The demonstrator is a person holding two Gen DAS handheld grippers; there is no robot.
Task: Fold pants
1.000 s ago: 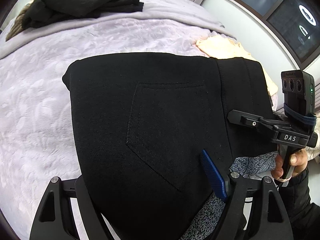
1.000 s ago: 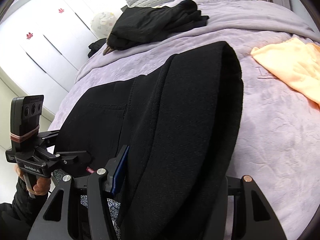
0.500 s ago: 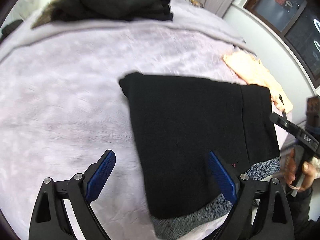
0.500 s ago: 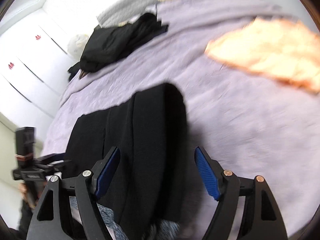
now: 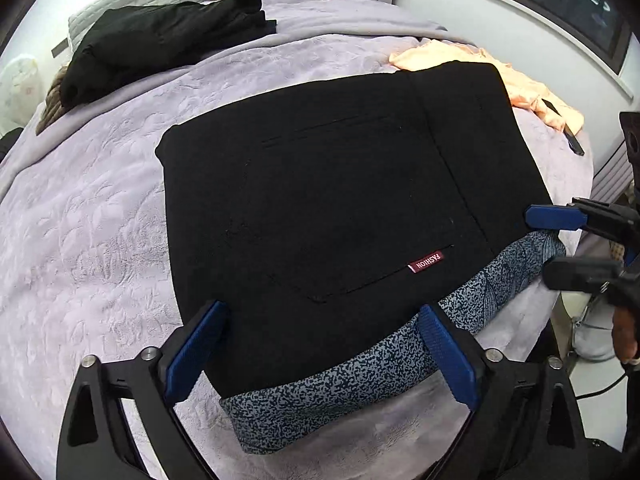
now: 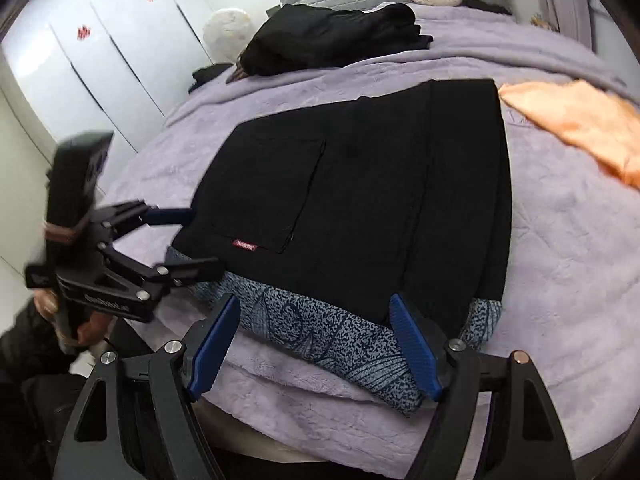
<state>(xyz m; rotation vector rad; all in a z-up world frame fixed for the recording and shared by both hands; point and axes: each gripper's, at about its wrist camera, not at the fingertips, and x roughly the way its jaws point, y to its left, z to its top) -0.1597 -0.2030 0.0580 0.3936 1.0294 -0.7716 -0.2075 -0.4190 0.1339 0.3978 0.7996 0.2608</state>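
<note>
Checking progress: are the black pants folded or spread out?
Folded. The black pants lie in a compact rectangle on the bed, layered edges at one side, patterned lining along the near edge, no legs trailing out.

Folded pants [image 5: 328, 208] on bed [image 5: 92, 240] near its front edge, clothes pile [image 5: 160, 40] behind, garment [image 6: 576, 120] right

Black, angular frames on the left gripper [image 5: 322, 354] and right gripper [image 6: 314, 346], pierced by triangular cut-outs and studded with silver screws, one copper-coloured on the right. Ribbed blue pads [image 6: 414, 346] lining each finger. Seen from across: a boxy black camera block bound with a reddish-brown band, faint white lettering on the body, a dark sleeve [image 6: 28, 344] at the wrist.
</note>
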